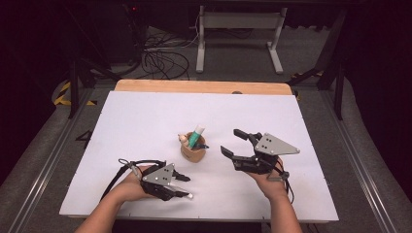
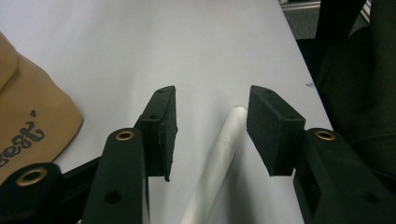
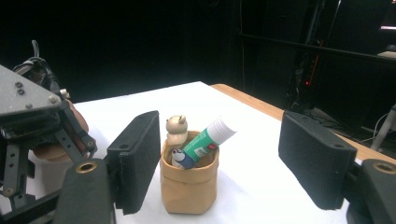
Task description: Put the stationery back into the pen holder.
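Note:
A tan paper cup stands mid-table, holding a green-and-white glue stick, a small wooden figure and a blue-tipped pen. My right gripper is open just right of the cup, jaws pointing at it without touching. My left gripper sits low near the front edge. A white pen lies flat on the table between its jaws; the pads stand apart from it, the pen's tip closer to the right-hand pad. The cup's side shows at left.
The white board covers the wooden table; its front edge runs just below the left hand. Beyond the far edge are a white frame's legs and floor cables. The left gripper's grey plate shows left of the cup.

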`<state>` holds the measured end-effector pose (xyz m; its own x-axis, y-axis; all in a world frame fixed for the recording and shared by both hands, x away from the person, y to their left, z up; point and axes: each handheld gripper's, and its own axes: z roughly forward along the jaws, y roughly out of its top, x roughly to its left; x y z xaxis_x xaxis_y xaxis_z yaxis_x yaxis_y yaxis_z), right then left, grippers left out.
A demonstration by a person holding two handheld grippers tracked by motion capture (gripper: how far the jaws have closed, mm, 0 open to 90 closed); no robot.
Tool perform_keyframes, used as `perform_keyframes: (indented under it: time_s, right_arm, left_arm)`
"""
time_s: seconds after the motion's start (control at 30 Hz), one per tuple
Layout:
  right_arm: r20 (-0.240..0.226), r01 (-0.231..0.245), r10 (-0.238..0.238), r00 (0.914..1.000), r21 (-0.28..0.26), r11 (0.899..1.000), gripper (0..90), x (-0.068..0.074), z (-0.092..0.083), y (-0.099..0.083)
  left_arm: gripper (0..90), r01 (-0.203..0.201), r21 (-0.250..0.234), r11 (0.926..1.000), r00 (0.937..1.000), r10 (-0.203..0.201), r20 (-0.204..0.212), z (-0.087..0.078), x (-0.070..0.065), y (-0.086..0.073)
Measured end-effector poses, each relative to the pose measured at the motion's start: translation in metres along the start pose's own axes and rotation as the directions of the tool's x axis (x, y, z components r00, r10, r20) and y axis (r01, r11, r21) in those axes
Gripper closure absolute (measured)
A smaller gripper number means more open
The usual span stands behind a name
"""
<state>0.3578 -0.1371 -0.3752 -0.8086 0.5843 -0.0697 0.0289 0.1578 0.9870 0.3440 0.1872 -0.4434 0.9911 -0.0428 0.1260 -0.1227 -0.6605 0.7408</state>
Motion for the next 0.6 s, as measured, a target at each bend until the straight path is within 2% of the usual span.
perform_keyframes:
  time_s: [0.2,0.3,0.43,0.6]
  right_arm:
    - [-0.003,-0.001,0.001,1.0000,0.003,1.000,30.5,0.000,0.001,0.000]
    - [-0.004,-0.001,0.001,1.0000,0.005,1.000,30.5,0.000,0.001,0.000]
    - [-0.005,-0.001,0.001,1.0000,0.006,1.000,30.5,0.000,0.001,0.000]
    - [-0.008,-0.002,0.002,1.0000,0.006,1.000,30.5,0.000,0.001,0.000]
  left_arm:
    - [53.9,-0.025,0.054,0.9982,0.9996,0.025,0.010,0.007,-0.002,0.001]
    - [53.9,-0.026,0.075,0.9969,0.9996,0.025,0.017,0.010,-0.003,0.000]
    - [54.4,-0.029,0.103,0.9943,0.9996,0.028,0.005,0.012,-0.002,0.000]
    - [55.7,-0.025,0.121,0.9924,0.9996,0.023,0.013,0.014,-0.002,-0.001]
